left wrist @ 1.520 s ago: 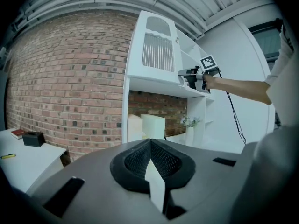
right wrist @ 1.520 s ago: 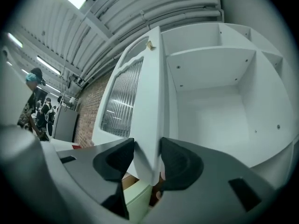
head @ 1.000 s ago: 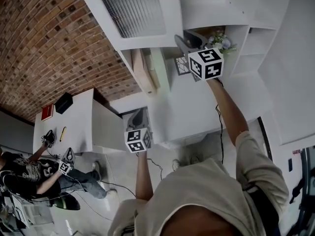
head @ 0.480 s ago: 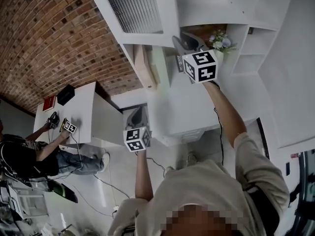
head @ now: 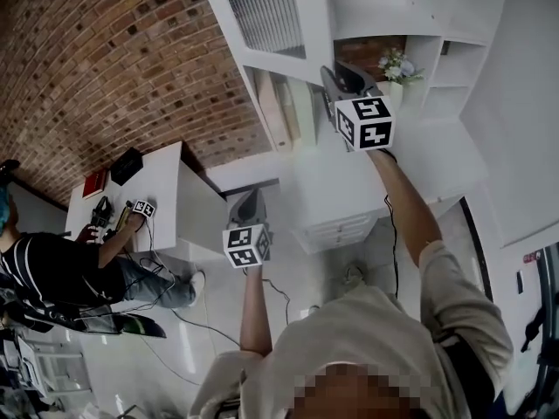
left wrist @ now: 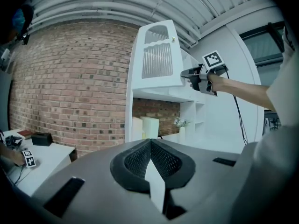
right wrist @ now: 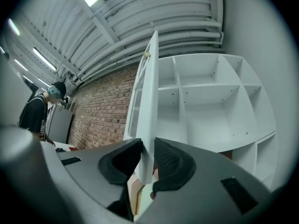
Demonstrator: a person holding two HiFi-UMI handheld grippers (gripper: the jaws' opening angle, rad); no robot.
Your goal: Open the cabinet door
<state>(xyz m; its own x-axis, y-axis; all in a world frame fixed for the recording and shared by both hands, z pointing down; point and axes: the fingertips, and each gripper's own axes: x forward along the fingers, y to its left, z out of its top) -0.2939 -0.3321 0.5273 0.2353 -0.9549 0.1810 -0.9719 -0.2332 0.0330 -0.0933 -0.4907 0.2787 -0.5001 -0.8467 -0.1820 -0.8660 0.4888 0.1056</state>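
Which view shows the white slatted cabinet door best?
Left gripper view: the white slatted cabinet door faces it, whole panel visible. Right gripper view sees the door edge-on; head view shows the door foreshortened, cropped at the top.

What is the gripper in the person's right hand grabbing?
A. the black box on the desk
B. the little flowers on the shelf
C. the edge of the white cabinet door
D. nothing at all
C: in the right gripper view, the right gripper is closing its fingers on the thin white edge of the cabinet door, which stands between them.
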